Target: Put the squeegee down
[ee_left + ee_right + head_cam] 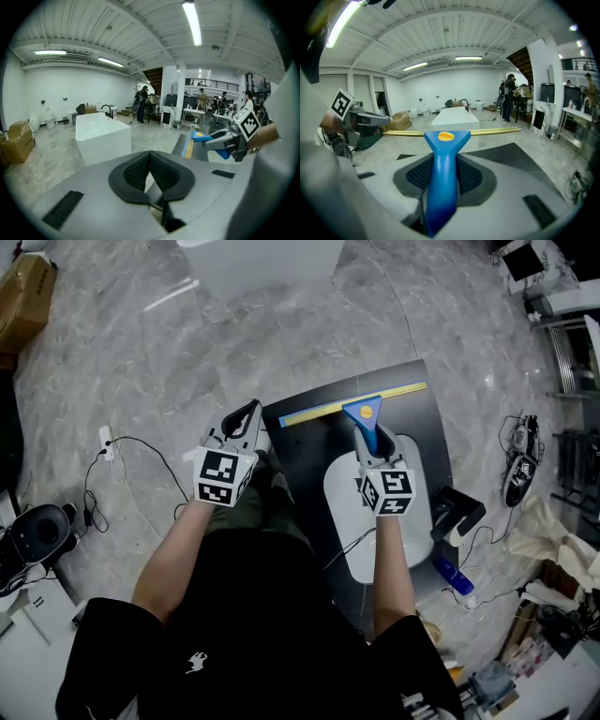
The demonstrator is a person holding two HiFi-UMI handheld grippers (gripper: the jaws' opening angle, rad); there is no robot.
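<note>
Right gripper (368, 442) clamps the squeegee (364, 412) over the table's (417, 423) far edge; left gripper (246, 414), clenched empty, hangs off its left edge; a tub (262, 263) stands beyond.

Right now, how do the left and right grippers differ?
The right gripper is clamped on the blue squeegee handle; the left gripper is shut on nothing. The right is over the dark panel; the left is beside it, over the marble floor. Both carry marker cubes and point forward.
</note>
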